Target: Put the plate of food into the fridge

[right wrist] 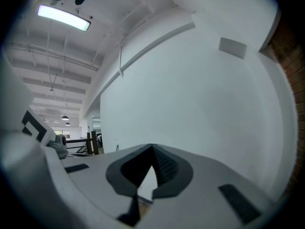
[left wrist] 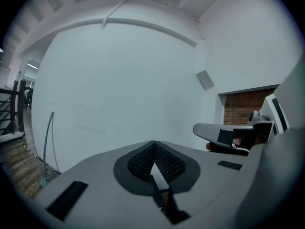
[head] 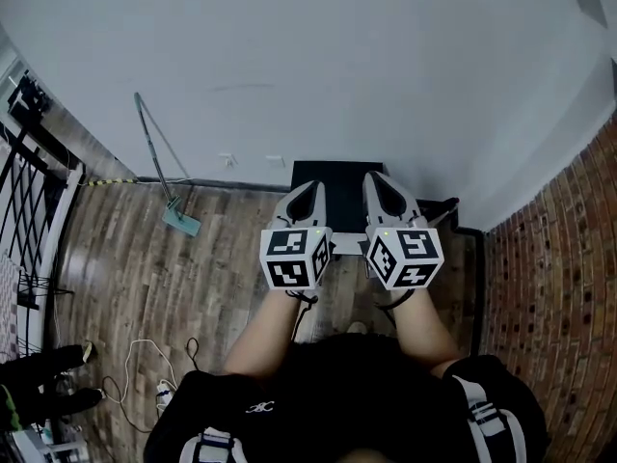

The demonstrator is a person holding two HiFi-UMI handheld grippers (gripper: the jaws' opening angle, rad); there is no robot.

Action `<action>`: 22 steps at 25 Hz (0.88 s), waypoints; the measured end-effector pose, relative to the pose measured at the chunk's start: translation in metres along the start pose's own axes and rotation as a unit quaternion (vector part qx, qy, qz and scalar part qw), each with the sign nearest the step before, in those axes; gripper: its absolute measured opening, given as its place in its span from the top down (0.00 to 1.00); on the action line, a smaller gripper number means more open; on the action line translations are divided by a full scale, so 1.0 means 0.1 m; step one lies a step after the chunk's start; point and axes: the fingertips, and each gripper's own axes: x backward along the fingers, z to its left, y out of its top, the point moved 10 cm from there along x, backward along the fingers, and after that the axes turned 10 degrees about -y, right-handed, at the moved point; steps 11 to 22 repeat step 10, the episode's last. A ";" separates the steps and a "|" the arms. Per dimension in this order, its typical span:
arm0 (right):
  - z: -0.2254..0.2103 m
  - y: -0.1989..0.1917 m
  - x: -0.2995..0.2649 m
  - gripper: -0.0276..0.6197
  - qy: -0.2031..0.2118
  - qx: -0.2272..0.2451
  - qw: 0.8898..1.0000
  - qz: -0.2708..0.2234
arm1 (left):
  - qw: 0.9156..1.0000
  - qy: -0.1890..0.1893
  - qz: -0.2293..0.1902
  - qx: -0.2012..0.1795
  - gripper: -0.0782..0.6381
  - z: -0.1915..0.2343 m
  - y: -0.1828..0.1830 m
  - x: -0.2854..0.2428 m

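No plate of food shows in any view. A black flat-topped box [head: 335, 183] stands against the white wall straight ahead; I cannot tell whether it is the fridge. Both grippers are held side by side over it, pointing at the wall. My left gripper [head: 307, 191] has its jaws together with nothing between them, as its own view [left wrist: 153, 146] confirms. My right gripper [head: 382, 181] is also shut and empty [right wrist: 151, 150]. Each gripper appears at the edge of the other's view: the right one [left wrist: 228, 133], the left one [right wrist: 50, 144].
A long-handled mop [head: 172, 196] leans on the white wall [head: 318, 56] at the left. A brick wall [head: 564, 287] rises on the right. A black railing [head: 27, 196] lines the left edge. Cables [head: 145, 367] lie on the wooden floor [head: 154, 268].
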 end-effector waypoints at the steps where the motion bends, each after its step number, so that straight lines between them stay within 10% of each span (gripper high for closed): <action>1: -0.04 0.00 0.00 0.94 0.002 -0.002 1.000 0.001 | 1.000 0.000 0.001 -0.001 0.90 -0.03 0.00 -0.03; 22: -0.34 0.04 0.02 0.94 0.019 -0.001 1.000 -0.010 | 1.000 -0.005 -0.001 -0.012 0.90 -0.26 0.02 -0.28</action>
